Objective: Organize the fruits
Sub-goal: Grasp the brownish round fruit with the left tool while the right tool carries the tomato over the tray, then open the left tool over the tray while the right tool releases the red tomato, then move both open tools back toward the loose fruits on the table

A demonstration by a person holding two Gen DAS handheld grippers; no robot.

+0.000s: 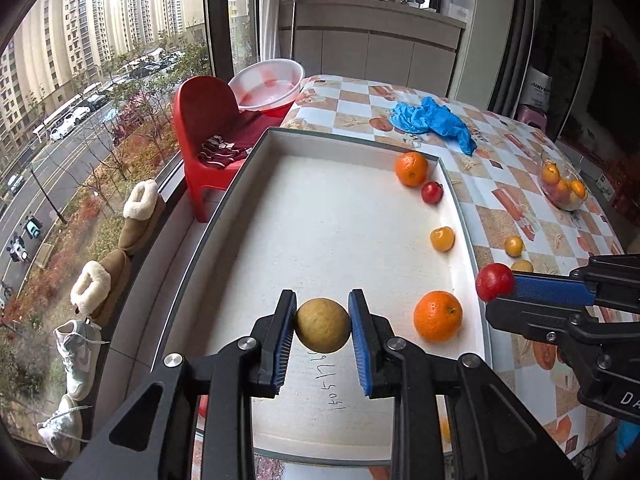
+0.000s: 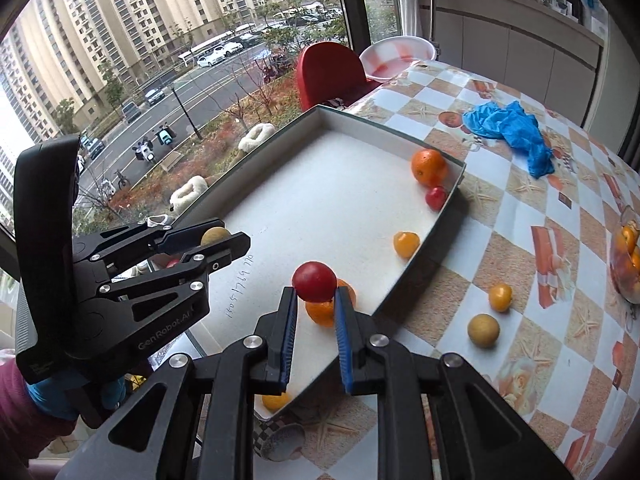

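My left gripper (image 1: 322,322) is shut on a yellow-green round fruit (image 1: 322,325), held just above the near part of a white shallow tray (image 1: 340,216). My right gripper (image 2: 316,293) is shut on a small red fruit (image 2: 314,281) over the tray's right edge, and it shows from the side (image 1: 500,290) in the left wrist view. In the tray lie two oranges (image 1: 411,168) (image 1: 437,315), a small red fruit (image 1: 431,192) and a small yellow-orange fruit (image 1: 442,238). The left gripper (image 2: 224,242) appears at the left in the right wrist view.
Two small yellow fruits (image 2: 500,297) (image 2: 483,330) lie on the checked tablecloth right of the tray. A glass bowl (image 2: 626,256) of fruit stands at the far right. Crumpled blue gloves (image 1: 432,118) lie behind the tray. A red chair (image 1: 204,128) and a window are to the left.
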